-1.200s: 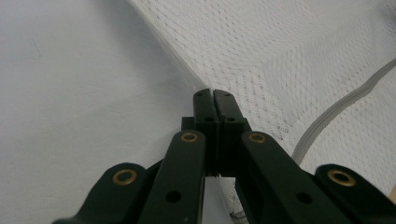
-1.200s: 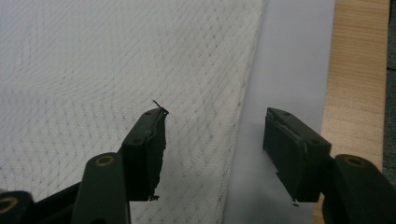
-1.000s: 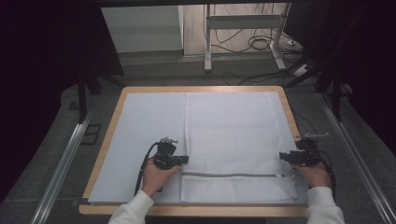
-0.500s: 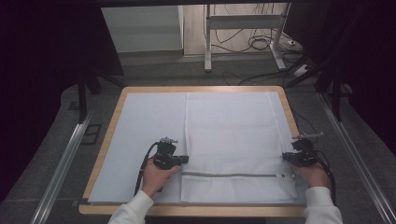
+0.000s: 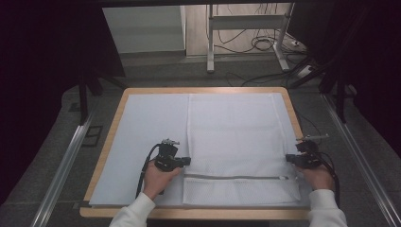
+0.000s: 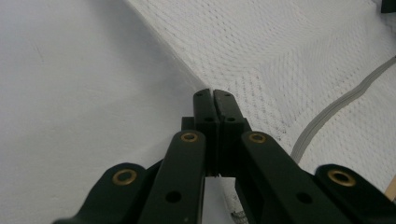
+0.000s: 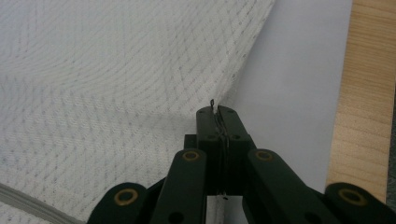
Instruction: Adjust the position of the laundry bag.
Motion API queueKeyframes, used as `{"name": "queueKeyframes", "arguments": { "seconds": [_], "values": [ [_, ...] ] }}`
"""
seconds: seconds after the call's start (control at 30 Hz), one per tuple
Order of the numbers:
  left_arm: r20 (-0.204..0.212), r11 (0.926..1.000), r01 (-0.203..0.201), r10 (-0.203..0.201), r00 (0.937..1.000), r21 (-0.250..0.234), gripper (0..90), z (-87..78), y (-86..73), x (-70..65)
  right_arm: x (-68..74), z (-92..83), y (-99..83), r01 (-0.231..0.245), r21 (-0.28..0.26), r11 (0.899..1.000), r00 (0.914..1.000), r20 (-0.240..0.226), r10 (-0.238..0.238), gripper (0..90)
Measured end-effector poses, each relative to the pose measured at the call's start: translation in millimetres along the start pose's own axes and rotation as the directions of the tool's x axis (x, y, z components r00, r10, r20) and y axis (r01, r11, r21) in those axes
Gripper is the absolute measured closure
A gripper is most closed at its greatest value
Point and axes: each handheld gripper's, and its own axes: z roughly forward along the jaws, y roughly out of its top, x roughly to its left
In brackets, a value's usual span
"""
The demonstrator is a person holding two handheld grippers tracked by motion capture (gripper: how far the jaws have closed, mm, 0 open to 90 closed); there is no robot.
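Place: I'd call it a lab or test room set up for recording.
Work surface: I work at a wood-edged table (image 5: pixel 119 111) under a white sheet (image 5: pixel 142 137), framed by black curtains (image 5: pixel 42 71).
Floor: grey carpet (image 5: pixel 56 142), with aluminium rails (image 5: pixel 64 165) running along both sides of the table.
Background: I see a metal stand (image 5: pixel 246 28) and loose cables (image 5: pixel 265 45) on the floor behind it.

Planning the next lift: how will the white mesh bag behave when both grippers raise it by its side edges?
The mesh bag is thin netting, so it will likely sag in the middle. It looks light. The left gripper and right gripper each pinch only an edge, so the weave may slip.
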Motion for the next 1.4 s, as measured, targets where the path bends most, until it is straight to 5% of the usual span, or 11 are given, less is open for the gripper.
{"name": "queueKeyframes", "arguments": {
  "seconds": [0.93, 1.4],
  "values": [
    [-0.001, 0.9999, 0.005, -0.005, 1.0, -0.01, 90.0, -7.4, -0.1, 7.6, 5.1, -2.0, 1.9, 0.007, -0.028, 1.0, 0.9998, -0.019, -0.008, 87.6],
    [-0.013, 0.9996, 0.022, -0.023, 0.9997, -0.017, 90.0, -19.4, -5.2, 21.9, 20.0, 1.7, 4.4, 0.044, -0.04, 0.998, 0.9976, -0.051, -0.046, 87.6]
  ]
}}
